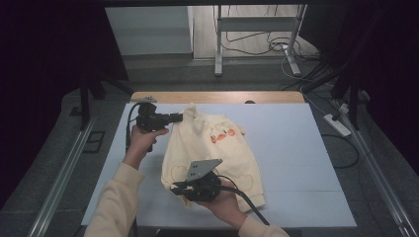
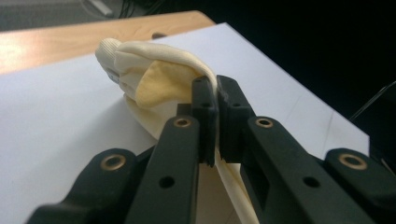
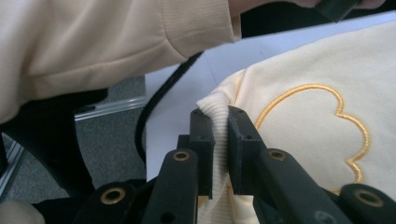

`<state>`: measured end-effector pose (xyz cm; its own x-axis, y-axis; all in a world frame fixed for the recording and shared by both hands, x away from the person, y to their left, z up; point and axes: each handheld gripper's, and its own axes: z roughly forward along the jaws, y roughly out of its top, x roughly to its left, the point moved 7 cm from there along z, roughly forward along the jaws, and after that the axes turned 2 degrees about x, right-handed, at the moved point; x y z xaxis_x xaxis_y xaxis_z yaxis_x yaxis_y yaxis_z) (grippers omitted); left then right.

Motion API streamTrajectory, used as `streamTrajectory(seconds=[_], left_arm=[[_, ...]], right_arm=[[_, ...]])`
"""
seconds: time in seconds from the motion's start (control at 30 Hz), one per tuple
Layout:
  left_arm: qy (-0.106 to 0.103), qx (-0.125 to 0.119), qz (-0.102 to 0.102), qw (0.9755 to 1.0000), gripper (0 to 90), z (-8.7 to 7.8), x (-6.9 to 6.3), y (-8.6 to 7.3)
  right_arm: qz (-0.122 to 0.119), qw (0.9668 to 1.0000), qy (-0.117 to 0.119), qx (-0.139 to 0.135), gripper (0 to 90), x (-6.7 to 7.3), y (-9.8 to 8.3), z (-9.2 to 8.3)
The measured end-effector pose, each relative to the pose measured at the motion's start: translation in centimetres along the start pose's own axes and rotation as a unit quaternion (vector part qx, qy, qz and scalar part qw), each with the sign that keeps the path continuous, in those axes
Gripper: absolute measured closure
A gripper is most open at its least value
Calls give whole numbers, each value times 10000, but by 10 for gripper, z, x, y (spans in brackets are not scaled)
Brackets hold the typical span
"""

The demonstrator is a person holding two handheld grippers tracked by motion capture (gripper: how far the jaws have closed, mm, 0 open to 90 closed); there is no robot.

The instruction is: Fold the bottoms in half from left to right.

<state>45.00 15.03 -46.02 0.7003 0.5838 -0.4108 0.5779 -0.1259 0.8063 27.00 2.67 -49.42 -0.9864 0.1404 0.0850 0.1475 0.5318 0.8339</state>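
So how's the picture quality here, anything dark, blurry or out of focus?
High view: sharp and evenly lit on the white table and cream sweatshirt, though the room's sides fall to black. Left gripper view: the black fingers are crisp, the wooden edge behind soft. Right gripper view: the person's sleeve is blurred.

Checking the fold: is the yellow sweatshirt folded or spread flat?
Partly folded: the sweatshirt lies bunched, both grippers pinching its edges.
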Motion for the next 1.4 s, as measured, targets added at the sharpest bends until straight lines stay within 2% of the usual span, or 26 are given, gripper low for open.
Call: streamTrajectory(seconds=[0.1,0.2,0.5,0.87,1.4], left_arm=[[-5,-89,43,10000,859,-6,-3,3],[56,-44,15,10000,859,-7,-1,1],[113,59,-112,9999,858,-1,9,-9],[182,144,-59,9997,858,10,6,-12],[230,88,-9,9997,857,21,2,-12]], right_arm=[[-67,9999,14,-96,811,4,7,-5],[-36,9999,26,-158,811,4,8,-7],[27,10000,-41,-7,812,-2,-3,-8],[122,9998,-184,2,812,-6,-12,-19],[229,9992,-312,-41,813,-11,-18,-33]])
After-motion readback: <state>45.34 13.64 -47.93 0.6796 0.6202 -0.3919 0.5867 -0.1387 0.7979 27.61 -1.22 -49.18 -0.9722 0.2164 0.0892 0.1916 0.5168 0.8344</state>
